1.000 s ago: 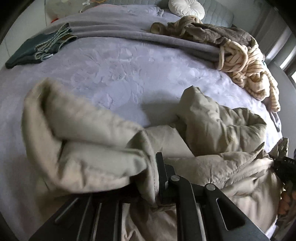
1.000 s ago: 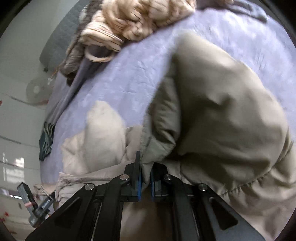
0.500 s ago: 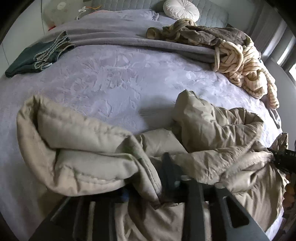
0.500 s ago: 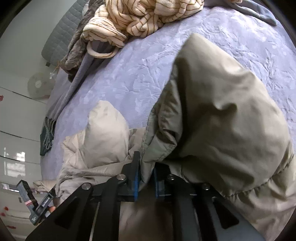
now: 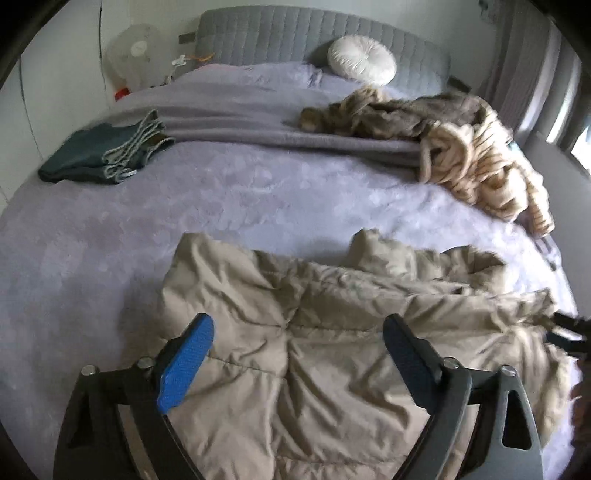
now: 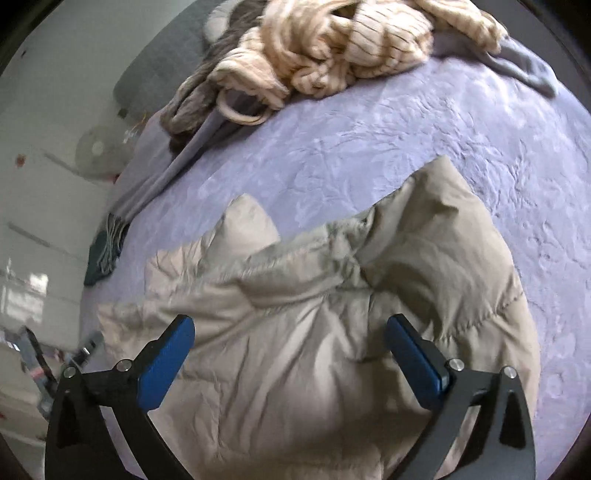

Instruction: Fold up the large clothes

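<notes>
Bedding of pale lavender, embossed with a leafy pattern, covered the bed (image 5: 229, 199) across both views. Low in each picture, from about four to eight o'clock, a puffy beige jacket (image 5: 314, 354) lay crumpled on the bedspread, its quilted shell smooth and slightly shiny, creased into soft ridges with stitched seams between the padded panels. One rounded, pillow-like fold (image 6: 443, 229) of it rose toward one o'clock in the right wrist view.

The left gripper (image 5: 297, 343) hung above the jacket with its jaws opening, both blue ribbed pads clear of the cloth and nothing pinched between them. The right gripper (image 6: 290, 343) likewise stood with its jaws opening to a wide spread above the jacket, gripping nothing.

At ten o'clock in the left wrist view sat a folded dark green garment (image 5: 96, 155) with pale fringed edging. A grey blanket (image 5: 258, 129) ran flat across the bed at twelve o'clock. At two o'clock lay a heap of chunky cream knit with thin brown stripes (image 5: 491, 173), tangled with a fuzzy brown throw (image 5: 388, 114). A round white tufted cushion (image 5: 362, 61) leaned against the grey channelled headboard (image 5: 280, 33).
</notes>
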`<state>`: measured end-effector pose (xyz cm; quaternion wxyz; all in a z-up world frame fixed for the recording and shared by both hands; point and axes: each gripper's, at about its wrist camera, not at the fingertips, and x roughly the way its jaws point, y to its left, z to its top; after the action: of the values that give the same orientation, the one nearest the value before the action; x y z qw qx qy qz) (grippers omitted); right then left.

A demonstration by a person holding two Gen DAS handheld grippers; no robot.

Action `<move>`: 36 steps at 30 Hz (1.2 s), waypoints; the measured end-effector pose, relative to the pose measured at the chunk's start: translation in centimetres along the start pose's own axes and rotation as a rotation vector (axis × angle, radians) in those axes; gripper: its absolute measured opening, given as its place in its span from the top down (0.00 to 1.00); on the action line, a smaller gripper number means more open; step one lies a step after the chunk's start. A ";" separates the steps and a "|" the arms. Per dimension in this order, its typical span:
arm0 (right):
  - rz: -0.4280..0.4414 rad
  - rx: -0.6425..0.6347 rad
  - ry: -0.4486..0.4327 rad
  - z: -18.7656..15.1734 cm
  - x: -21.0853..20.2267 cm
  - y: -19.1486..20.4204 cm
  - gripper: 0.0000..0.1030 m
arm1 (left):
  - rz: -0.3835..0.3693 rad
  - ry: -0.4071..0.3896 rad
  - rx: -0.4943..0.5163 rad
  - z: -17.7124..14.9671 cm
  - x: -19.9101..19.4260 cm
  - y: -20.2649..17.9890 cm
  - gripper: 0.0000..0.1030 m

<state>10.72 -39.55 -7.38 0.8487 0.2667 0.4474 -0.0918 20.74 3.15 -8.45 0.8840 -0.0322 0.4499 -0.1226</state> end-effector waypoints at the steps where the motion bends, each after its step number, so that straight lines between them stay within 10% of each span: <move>1: -0.008 -0.026 -0.001 -0.2 -0.1 0.4 0.00 | -0.021 0.013 0.010 0.1 0.0 -0.1 0.30; 6: -0.058 -0.166 0.062 -0.8 1.2 3.1 0.02 | -0.076 0.091 0.086 -0.2 2.9 -2.2 0.48; 8: -0.040 -0.182 0.068 -0.7 2.1 4.0 0.27 | -0.044 0.100 0.101 -0.6 4.7 -3.1 0.48; 10: -0.084 -0.196 0.111 -0.5 4.0 4.4 0.78 | 0.005 0.119 0.084 -1.1 7.0 -3.1 0.48; 13: -0.133 -0.210 0.139 -0.4 7.1 3.7 0.98 | 0.025 0.126 0.045 -1.5 9.8 -2.4 0.48; 21: -0.058 -0.135 0.135 1.3 9.0 1.0 1.00 | 0.048 0.120 0.049 0.1 11.7 -2.1 0.47; 27: -0.263 -0.078 0.025 3.7 4.2 -4.5 1.00 | 0.221 0.068 0.014 1.1 10.8 3.2 0.47; 36: -0.306 0.034 0.020 4.1 7.3 -8.8 1.00 | 0.215 0.117 -0.044 0.7 14.3 4.7 0.40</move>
<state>14.37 -48.58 -14.65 0.8156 0.2104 0.4898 -0.2250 30.28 4.19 -20.08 0.8635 0.0040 0.5041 -0.0186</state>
